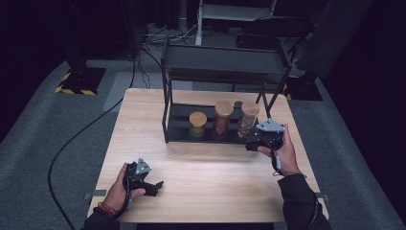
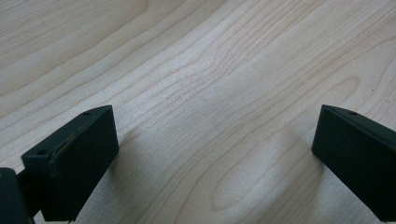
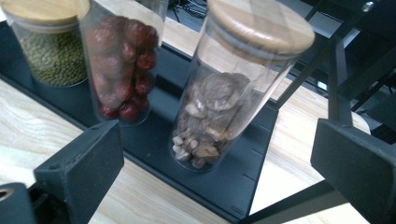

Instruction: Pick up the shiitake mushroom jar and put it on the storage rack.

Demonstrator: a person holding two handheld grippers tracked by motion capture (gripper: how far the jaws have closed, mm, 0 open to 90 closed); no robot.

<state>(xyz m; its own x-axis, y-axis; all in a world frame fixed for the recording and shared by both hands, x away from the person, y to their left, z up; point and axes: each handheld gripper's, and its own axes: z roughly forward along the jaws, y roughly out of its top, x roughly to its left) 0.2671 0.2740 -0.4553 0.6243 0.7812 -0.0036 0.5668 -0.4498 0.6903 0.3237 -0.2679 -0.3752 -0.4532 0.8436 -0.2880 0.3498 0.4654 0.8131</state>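
Note:
Three glass jars with wooden lids stand on the bottom tray of a black rack: a short jar of green beans, a jar of red fruit, and a tall jar of pale brown pieces. My right gripper is open just in front of the rack, facing the brown-pieces jar, with nothing between its jaws. At the near left of the wooden table, my left gripper hovers open over bare wood.
The rack's upper shelf overhangs the jars, and its thin black legs stand right of the brown-pieces jar. A black cable runs over the grey floor to the left. Dark equipment stands behind the table.

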